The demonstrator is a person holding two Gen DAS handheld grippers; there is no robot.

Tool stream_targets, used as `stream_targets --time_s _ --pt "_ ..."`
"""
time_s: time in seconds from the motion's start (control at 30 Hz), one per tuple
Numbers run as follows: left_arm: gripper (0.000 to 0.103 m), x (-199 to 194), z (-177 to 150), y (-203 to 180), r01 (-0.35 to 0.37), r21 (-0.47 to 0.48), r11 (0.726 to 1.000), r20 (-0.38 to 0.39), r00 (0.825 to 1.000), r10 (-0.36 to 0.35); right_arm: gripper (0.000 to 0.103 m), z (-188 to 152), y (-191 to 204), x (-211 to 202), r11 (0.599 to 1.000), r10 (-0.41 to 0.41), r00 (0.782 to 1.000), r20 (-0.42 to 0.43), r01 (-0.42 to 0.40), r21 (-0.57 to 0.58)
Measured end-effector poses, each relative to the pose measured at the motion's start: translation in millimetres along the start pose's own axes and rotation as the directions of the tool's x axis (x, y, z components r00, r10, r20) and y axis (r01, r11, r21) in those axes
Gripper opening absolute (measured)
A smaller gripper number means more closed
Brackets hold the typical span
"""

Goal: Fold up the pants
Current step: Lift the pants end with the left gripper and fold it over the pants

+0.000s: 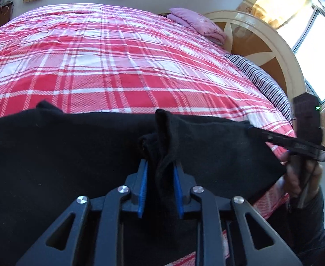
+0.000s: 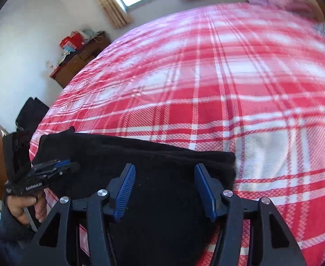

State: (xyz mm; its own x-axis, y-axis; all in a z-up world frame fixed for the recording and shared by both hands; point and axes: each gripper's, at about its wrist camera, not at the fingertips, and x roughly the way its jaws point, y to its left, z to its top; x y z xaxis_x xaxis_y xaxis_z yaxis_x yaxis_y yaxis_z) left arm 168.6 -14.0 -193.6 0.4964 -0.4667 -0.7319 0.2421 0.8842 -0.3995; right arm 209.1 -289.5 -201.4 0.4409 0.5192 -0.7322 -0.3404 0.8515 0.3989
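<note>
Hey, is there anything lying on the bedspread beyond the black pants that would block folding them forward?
Nothing visible does. The plaid bedspread beyond the black pants is bare. The pink quilt and striped pillow lie far off by the headboard. The left gripper already pinches the pants; the right gripper is open over them.

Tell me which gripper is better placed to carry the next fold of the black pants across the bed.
Left. The left gripper is already shut on a bunch of the black pants, while the right gripper is open above them, gripping nothing.
</note>
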Motion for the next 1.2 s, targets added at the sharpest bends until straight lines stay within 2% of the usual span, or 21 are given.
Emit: stream_targets --time_s 0.17,0.27,0.33,0.4,0.47,0.5,0.57,0.6,0.67,0.7,0.73,0.77,0.93,1.0,1.1,1.2 --pt "0.026 -1.3 -2.4 -2.2 -0.002 0.007 1.0 0.014 1.0 0.002 0.058 -8.2 9.0 -33.7 1.0 -0.003 0.999 0.045 0.004 -0.013" --pt "0.029 -4.3 -4.0 0.6 0.005 -0.006 1.0 0.017 1.0 -0.005 0.058 -28.1 14.6 -41.1 0.997 0.061 0.998 -0.031 -0.062 -0.041" --pt "0.035 -7.6 -6.4 1.0 0.001 -0.003 1.0 0.023 1.0 -0.001 0.058 -49.1 21.8 -39.7 0.993 0.005 0.996 -0.09 -0.015 -0.116" --pt "0.039 -8.2 -8.3 0.5 -0.007 0.008 1.0 0.027 1.0 0.007 0.058 -62.3 30.9 -42.2 0.978 -0.049 0.996 -0.07 0.034 -0.204" --pt "0.039 -8.7 -8.2 -1.2 -0.018 0.018 1.0 0.03 0.999 0.017 0.058 -61.8 38.5 -45.0 0.972 -0.085 0.994 -0.063 0.069 -0.225" --pt "0.039 -9.1 -8.0 -3.0 -0.027 0.028 0.999 0.03 0.999 0.027 0.058 -58.7 40.4 -46.1 0.975 -0.085 0.995 -0.059 0.071 -0.213" --pt "0.041 -10.6 -7.5 -4.9 -0.035 0.039 0.999 0.036 0.999 0.033 0.058 -50.2 45.4 -51.7 0.982 -0.027 0.999 -0.038 0.019 -0.189" --pt "0.041 -9.7 -6.6 -4.0 -0.001 0.019 1.0 0.031 1.0 0.0 0.058 -46.6 50.2 -53.7 0.981 -0.004 1.0 -0.017 0.0 -0.192" --pt "0.041 -3.8 -6.9 -2.5 0.104 -0.028 0.994 0.0 0.995 -0.104 0.058 -42.3 60.3 -50.4 0.978 -0.024 1.0 0.018 0.027 -0.206" --pt "0.041 0.5 -7.6 -4.7 0.115 -0.021 0.993 -0.009 0.993 -0.115 0.058 -39.3 63.1 -47.1 0.978 -0.033 0.999 0.025 0.037 -0.205" --pt "0.03 1.7 -8.2 -8.1 0.085 0.006 0.996 -0.004 0.996 -0.085 0.058 -37.2 63.3 -43.2 0.98 -0.031 0.999 0.026 0.035 -0.194" --pt "0.013 1.3 -8.0 -10.4 0.052 0.031 0.998 0.002 0.999 -0.052 0.058 -35.9 62.2 -40.9 0.983 -0.024 0.999 0.026 0.029 -0.179" --pt "0.011 -24.2 -2.9 -11.5 0.05 0.029 0.998 0.05 0.997 -0.051 0.058 -34.3 47.8 -45.0 0.993 0.003 0.998 0.057 0.004 -0.117" --pt "0.011 -32.6 -2.1 -7.2 0.047 0.017 0.999 0.034 0.998 -0.047 0.058 -34.1 43.4 -48.1 0.995 0.024 0.998 0.065 -0.018 -0.096" --pt "0.011 -25.1 -4.9 2.1 -0.007 0.017 1.0 -0.013 1.0 0.008 0.058 -32.5 37.8 -42.2 0.996 0.055 0.997 0.052 -0.051 -0.075" --pt "0.011 -12.9 -12.2 10.4 -0.015 -0.012 1.0 -0.031 0.999 0.015 0.058 -30.9 33.9 -19.1 0.996 0.004 1.0 -0.008 -0.005 -0.092"
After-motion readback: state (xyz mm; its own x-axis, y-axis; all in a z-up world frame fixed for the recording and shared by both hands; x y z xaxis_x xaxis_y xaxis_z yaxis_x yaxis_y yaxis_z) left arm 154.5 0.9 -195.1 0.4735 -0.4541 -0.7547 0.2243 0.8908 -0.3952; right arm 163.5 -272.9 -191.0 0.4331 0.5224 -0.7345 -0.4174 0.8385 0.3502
